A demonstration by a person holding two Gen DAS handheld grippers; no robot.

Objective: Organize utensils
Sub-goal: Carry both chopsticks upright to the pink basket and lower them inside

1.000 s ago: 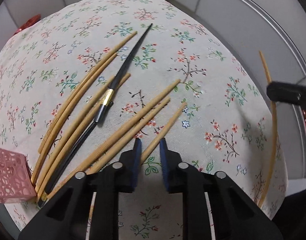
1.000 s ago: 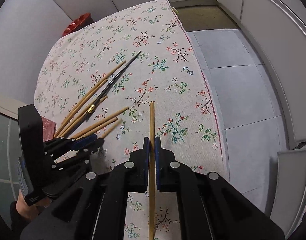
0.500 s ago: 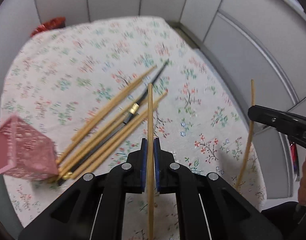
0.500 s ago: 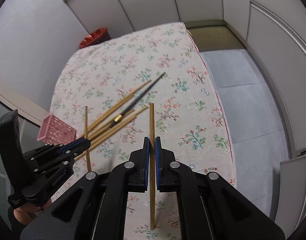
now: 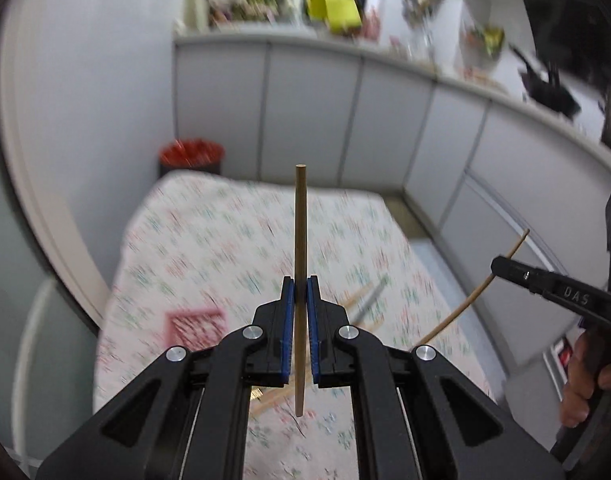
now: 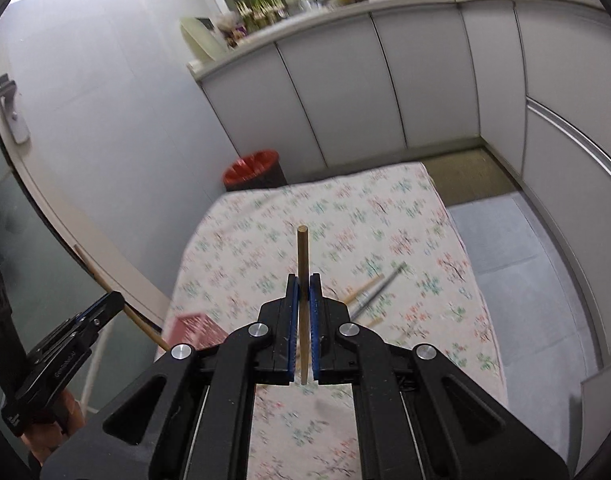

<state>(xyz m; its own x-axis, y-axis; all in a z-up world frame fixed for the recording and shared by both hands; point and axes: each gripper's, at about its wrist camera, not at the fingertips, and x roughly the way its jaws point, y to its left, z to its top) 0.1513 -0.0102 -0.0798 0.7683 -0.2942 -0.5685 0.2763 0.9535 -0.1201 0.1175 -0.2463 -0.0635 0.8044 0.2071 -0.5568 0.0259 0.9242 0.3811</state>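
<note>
The floral-clothed bench (image 6: 405, 216) is lying blurred below, with the pink basket (image 6: 193, 330) sitting near its left edge and loose chopsticks (image 6: 365, 294) resting mid-cloth. Both grippers are hovering above it. The left gripper (image 5: 300, 292) is clamping one bamboo chopstick (image 5: 300, 220) upright between closed fingers, the right gripper (image 6: 304, 292) is pinching another chopstick (image 6: 303, 256) likewise.

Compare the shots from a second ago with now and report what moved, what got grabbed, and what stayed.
The left gripper, open over the pile a second ago, has shut on a light wooden chopstick and lifted it. Both grippers rose and tilted up, so the floral tablecloth looks farther off. The right gripper still clamps its own wooden chopstick. The remaining chopsticks and pink lattice basket stay on the table.
</note>
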